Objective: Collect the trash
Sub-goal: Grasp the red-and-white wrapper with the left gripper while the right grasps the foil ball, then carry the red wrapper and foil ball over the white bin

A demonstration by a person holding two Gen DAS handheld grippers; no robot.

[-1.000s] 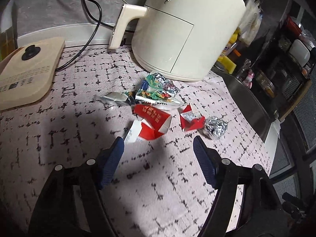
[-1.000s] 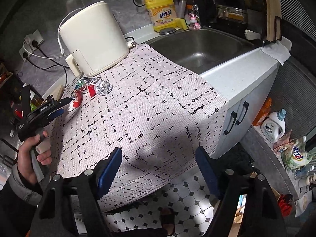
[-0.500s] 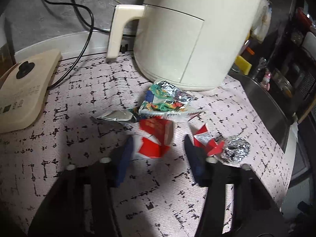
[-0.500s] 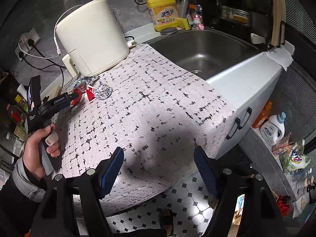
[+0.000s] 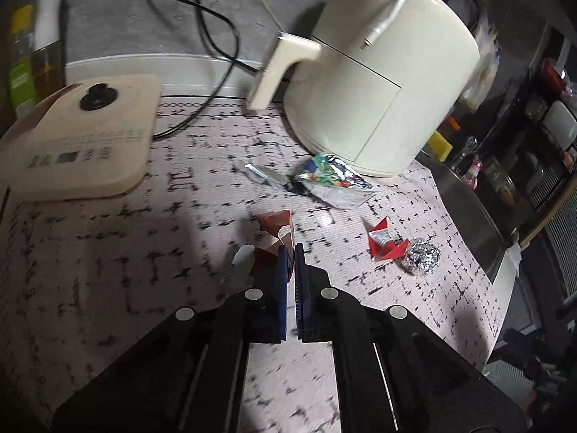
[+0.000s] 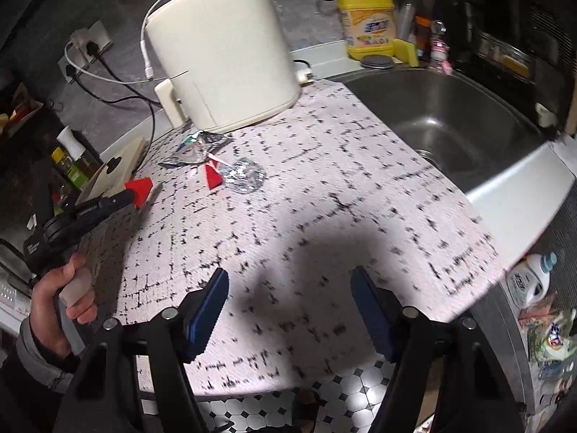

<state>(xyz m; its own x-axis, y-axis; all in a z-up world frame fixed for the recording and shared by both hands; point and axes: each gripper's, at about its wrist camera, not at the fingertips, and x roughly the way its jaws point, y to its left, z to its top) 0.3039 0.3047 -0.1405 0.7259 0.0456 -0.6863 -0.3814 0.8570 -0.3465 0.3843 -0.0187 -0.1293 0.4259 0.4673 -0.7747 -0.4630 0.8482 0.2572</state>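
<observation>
On the patterned counter mat, seen from the left wrist, the cream appliance stands at the far side with its handle pointing left, and a flat cream device lies at the far left. The steel sink sits at the right of the counter in the right wrist view, its basin holding nothing that can be made out, with a yellow detergent bottle behind it. Below the counter edge a black and white tiled floor shows.

The left gripper has its 2 blue pads pressed together on the red and white carton scrap, which stands up from the fingertips with its long axis running away from the camera. In the right wrist view the same scrap sticks out past the tip of that gripper, at the left edge of the mat.

Far of it lies a colourful foil wrapper, its long axis left to right, touching the appliance's base. To the right, a smaller red scrap touches a crumpled foil ball.

The right gripper hovers over the near edge of the mat, its pads wide apart and holding nothing.
</observation>
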